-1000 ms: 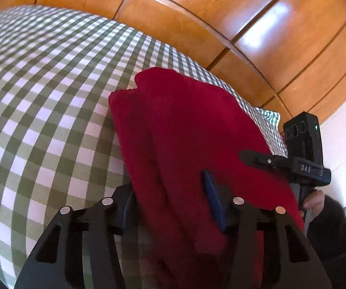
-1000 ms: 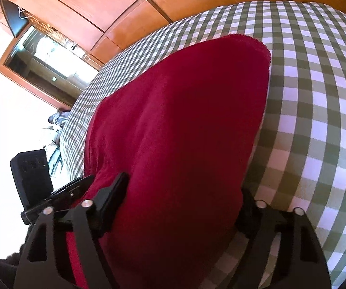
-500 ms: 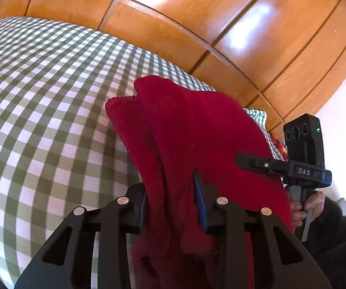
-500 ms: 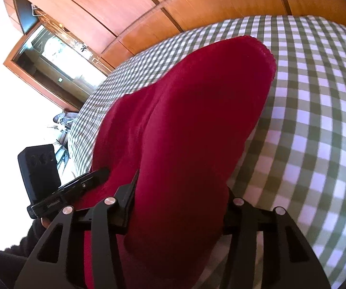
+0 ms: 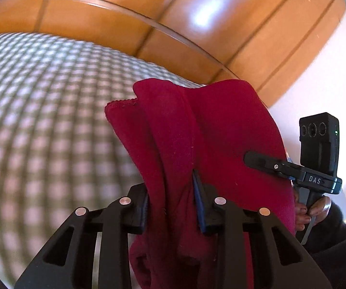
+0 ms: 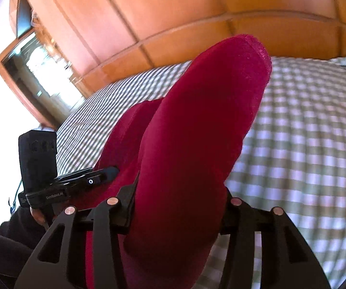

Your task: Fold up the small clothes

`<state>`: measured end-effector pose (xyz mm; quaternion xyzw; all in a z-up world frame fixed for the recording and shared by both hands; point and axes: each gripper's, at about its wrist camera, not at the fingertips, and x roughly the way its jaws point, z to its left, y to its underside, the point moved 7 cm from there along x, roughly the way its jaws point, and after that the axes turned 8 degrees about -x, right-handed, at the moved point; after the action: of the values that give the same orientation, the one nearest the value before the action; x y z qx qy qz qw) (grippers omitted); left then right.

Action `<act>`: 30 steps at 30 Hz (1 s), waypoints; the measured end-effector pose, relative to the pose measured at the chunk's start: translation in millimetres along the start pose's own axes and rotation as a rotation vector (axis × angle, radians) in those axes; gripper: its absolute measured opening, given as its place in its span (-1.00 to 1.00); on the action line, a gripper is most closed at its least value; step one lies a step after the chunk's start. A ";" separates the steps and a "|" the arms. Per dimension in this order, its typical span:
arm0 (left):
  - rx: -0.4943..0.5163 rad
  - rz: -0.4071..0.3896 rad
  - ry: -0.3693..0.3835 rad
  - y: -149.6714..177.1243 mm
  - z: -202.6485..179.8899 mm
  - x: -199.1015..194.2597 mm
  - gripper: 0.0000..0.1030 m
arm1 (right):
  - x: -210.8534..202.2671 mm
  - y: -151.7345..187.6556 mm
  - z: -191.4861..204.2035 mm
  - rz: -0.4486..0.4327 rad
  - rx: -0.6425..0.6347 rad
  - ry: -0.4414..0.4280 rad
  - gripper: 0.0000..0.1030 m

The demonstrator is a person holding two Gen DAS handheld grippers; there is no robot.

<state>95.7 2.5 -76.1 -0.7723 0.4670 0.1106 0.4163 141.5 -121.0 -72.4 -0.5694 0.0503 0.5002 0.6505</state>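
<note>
Red garment (image 5: pixel 197 130) is bunched up and lifted off the green-checked bedspread (image 5: pixel 40 120), hanging between both grippers. Left gripper (image 5: pixel 173 200) has its jaws clamped on a thick fold of the cloth, blue pads pressed right into it; they've just been closing down on it. Right gripper (image 6: pixel 177 200) is likewise clenched around a fat roll of the same fabric, also freshly squeezed tighter. From the left wrist view you can see the other gripper pinching the cloth's far side, a hand (image 5: pixel 315 209) wrapped round its handle. Wooden panelling (image 5: pixel 148 12) behind, everything a bit blurry.
</note>
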 end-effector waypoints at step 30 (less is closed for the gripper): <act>0.440 0.281 -0.075 -44.2 -210.7 306.3 -0.43 | -97.6 55.4 -332.9 -0.168 0.506 0.336 0.06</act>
<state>250.9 -337.8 -91.2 -0.5860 0.5667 0.0919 0.5718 221.8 -450.5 -164.1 -0.4663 0.2328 0.3150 0.7932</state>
